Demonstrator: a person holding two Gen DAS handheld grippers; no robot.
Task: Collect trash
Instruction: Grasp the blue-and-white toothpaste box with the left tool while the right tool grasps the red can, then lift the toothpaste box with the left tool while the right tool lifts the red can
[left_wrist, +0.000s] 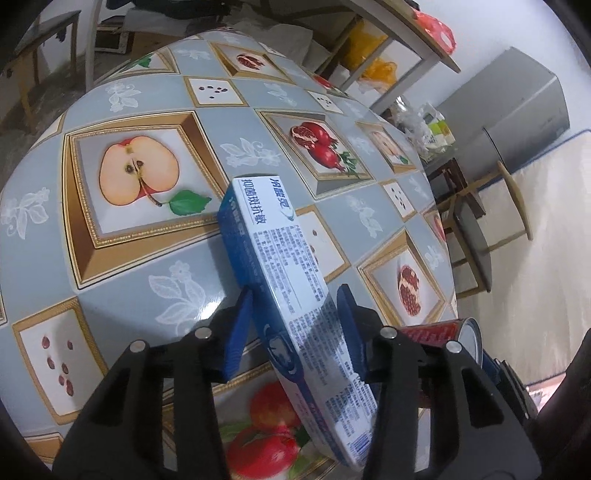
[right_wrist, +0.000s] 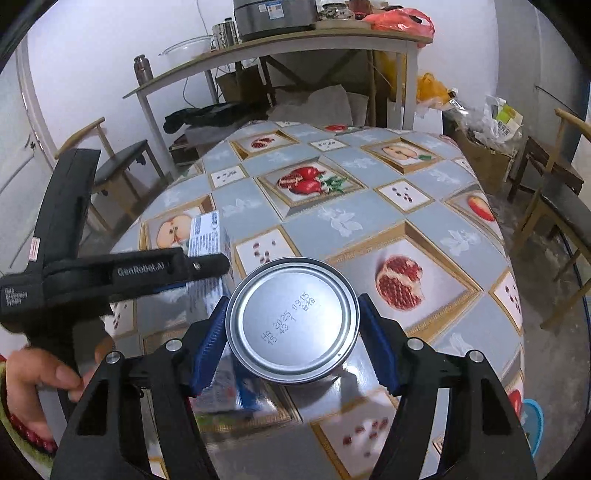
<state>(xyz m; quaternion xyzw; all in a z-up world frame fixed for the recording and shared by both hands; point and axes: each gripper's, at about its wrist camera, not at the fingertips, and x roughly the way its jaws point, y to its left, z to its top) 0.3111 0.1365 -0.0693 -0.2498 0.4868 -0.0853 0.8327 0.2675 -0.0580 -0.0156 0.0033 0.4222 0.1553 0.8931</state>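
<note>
The left claw (left_wrist: 295, 325) brackets a blue-white box (left_wrist: 280, 273), pads seemingly not pressing; the right claw (right_wrist: 291, 336) brackets a can (right_wrist: 291, 321) on the counter (right_wrist: 369, 221).

Black left claw (left_wrist: 295, 328), ribbed blue pads (left_wrist: 236, 332), silver screws, white "GenRobot.AI" lettering

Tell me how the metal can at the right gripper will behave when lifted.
The can looks rigid, so the right gripper should hardly dent it. Its smooth round wall may slip on the pads, and it would probably roll if dropped.
</note>
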